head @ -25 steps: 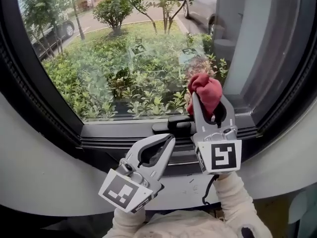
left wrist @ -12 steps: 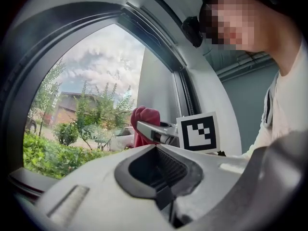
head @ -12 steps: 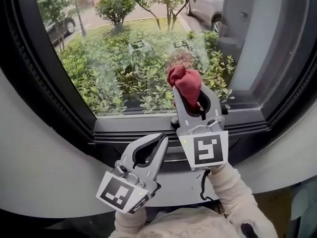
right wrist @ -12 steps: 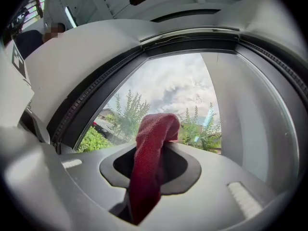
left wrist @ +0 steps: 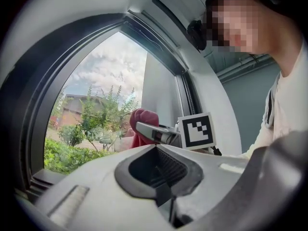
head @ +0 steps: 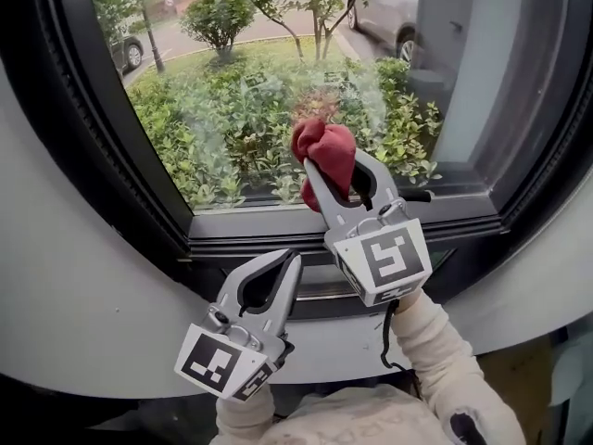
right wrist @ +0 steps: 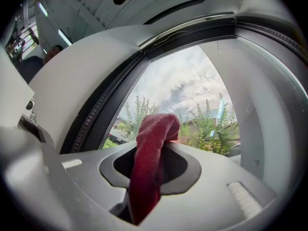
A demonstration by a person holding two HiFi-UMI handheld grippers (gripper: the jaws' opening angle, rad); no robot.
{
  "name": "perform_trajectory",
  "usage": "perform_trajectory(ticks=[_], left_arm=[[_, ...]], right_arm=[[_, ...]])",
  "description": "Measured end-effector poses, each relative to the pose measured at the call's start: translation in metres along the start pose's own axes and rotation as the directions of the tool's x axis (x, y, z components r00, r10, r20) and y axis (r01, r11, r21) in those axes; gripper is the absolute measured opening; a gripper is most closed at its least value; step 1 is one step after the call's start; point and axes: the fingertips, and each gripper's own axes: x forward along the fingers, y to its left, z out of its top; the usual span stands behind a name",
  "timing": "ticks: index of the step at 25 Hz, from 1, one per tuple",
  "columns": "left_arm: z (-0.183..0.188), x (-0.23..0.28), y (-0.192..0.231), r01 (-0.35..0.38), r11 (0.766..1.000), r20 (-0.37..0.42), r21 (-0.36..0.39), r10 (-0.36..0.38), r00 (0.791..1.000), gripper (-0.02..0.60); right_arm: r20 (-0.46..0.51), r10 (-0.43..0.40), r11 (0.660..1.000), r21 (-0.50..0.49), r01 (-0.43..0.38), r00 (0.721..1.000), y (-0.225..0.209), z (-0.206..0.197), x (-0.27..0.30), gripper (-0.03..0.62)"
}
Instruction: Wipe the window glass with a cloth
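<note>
**Left gripper** (head: 287, 262): jaws closed on nothing, idling low, just below bottom edge of window frame (head: 259, 230).

**Right gripper** (head: 338, 167): arm nearer work, clamping red cloth (head: 324, 146). Wad is projecting beyond jaw tips along gripper axis, seemingly pressing lower window glass (head: 232, 109). Most of pane is lying above and left.

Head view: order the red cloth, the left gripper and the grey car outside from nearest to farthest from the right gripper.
1. Red cloth: clamped in the right gripper's fingers.
2. Left gripper: below and to its left, on the room side.
3. Grey car: top right, outside, past the shrubs.
</note>
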Motion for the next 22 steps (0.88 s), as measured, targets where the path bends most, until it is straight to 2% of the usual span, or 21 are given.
perform_trajectory(ticks=[4,9,17,22], left_arm=[[0.002,0.004,-0.013,0.023,1.0,0.009,0.007,-0.024,1.0,0.0],[0.008,0.013,-0.041,0.071,0.997,0.018,0.016,-0.071,0.997,0.0],[0.004,0.028,-0.085,0.135,0.991,0.011,0.025,-0.135,0.991,0.0],[0.002,0.032,-0.109,0.154,0.988,0.0,0.02,-0.154,0.988,0.0]], right_arm=[[0.026,0.052,0.999,0.014,-0.052,0.998,0.008,0.014,-0.028,0.126],[0.0,0.1,0.994,0.053,-0.1,0.995,0.004,0.018,-0.089,0.126],[-0.035,0.078,0.99,0.117,-0.073,0.996,-0.013,0.002,-0.184,0.126],[-0.041,0.066,0.99,0.129,-0.06,0.997,-0.015,0.003,-0.209,0.127]])
